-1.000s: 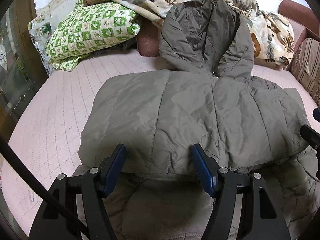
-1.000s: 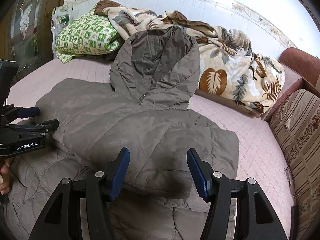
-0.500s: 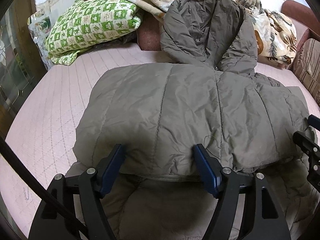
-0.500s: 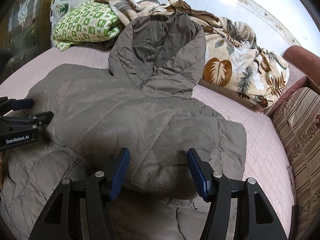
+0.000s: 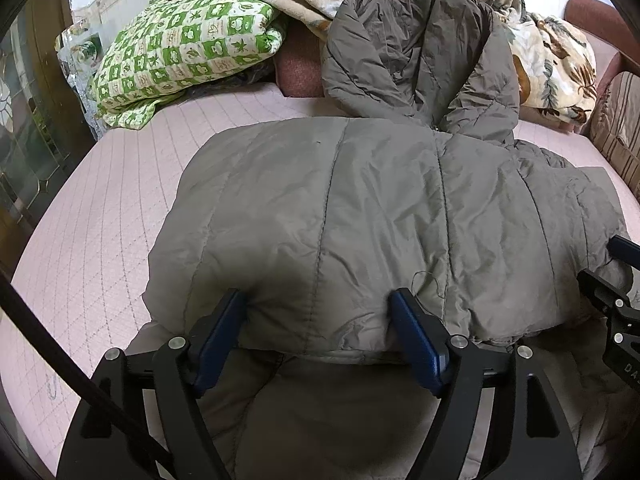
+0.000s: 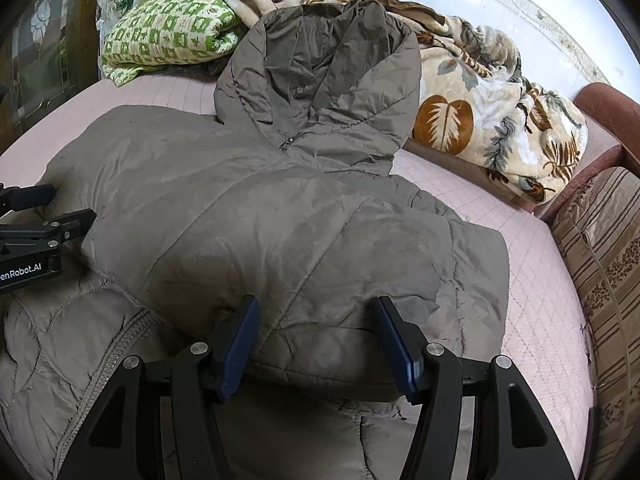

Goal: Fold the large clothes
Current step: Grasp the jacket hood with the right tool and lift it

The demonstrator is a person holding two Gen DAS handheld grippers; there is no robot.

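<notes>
Your left gripper (image 5: 318, 334) had just been opening, jaws spread across the folded edge of the grey padded jacket (image 5: 360, 220); your right gripper (image 6: 316, 340) likewise stood spread over its near fold. Jacket lay on the pink bed (image 5: 112, 208), hood far

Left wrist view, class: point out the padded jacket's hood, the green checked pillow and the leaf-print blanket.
hood (image 5: 420, 52), left wrist view, on its dark inner lining.
green checked pillow (image 5: 188, 52), left wrist view, middle of its top face.
leaf-print blanket (image 5: 556, 64), left wrist view, on its right-hand folds.
</notes>
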